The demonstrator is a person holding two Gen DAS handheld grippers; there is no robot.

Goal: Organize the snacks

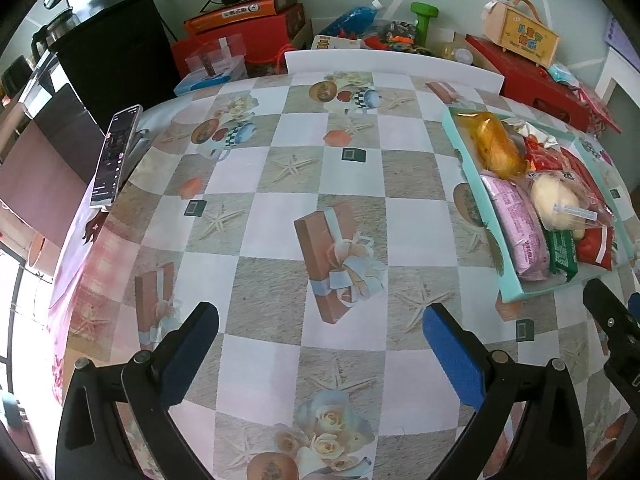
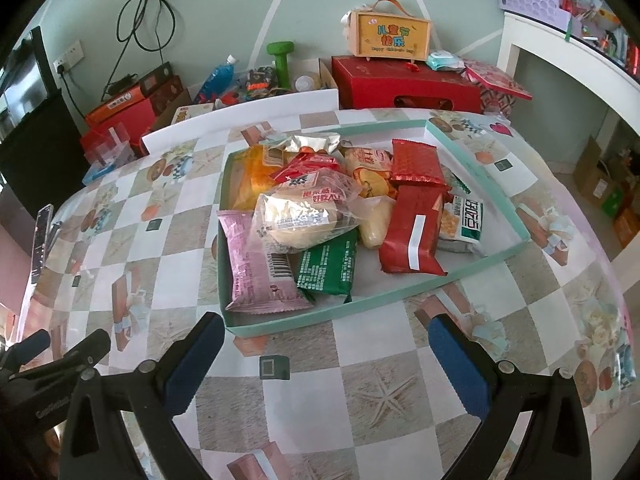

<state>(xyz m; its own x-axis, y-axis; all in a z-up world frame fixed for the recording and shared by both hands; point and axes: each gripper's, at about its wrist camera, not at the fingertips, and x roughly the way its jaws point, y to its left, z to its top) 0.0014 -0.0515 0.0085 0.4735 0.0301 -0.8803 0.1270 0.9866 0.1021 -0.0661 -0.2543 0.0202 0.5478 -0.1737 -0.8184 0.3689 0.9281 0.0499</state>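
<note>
Ten or so snack packs lie heaped in the teal tray (image 2: 400, 300), none seen loose on the desk (image 2: 360, 392). Pink pack (image 2: 260, 276) sits at the near left corner, green pack (image 2: 328, 268) beside it, a clear bun bag (image 2: 300, 216) on top of both. Red pack (image 2: 412, 236) leans mid-tray with another red one (image 2: 416, 164) behind it, a white-green pack (image 2: 466, 220) at its right, an orange bag (image 2: 252, 176) at the far left.

So the snacks already sit in the tray. That fits either a pile waiting to be sorted out or a collection just gathered in; can't tell which.

Right gripper (image 2: 326, 352) hangs just short of the tray's near wall, jaws spread wide, holding nothing. Left gripper (image 1: 320, 344) is over bare desk left of the tray, also spread and empty.

If any pack is handled: take top ones first, as the bun bag pins the pink and green. Pinch across a short edge or seam. Foil is slippery and crinkly, and buns squash, so a light squeeze. The tray looks like thin card and would probably slide if nudged.

A phone (image 1: 114, 156) stands at the desk's left edge, and boxes crowd the far side.
</note>
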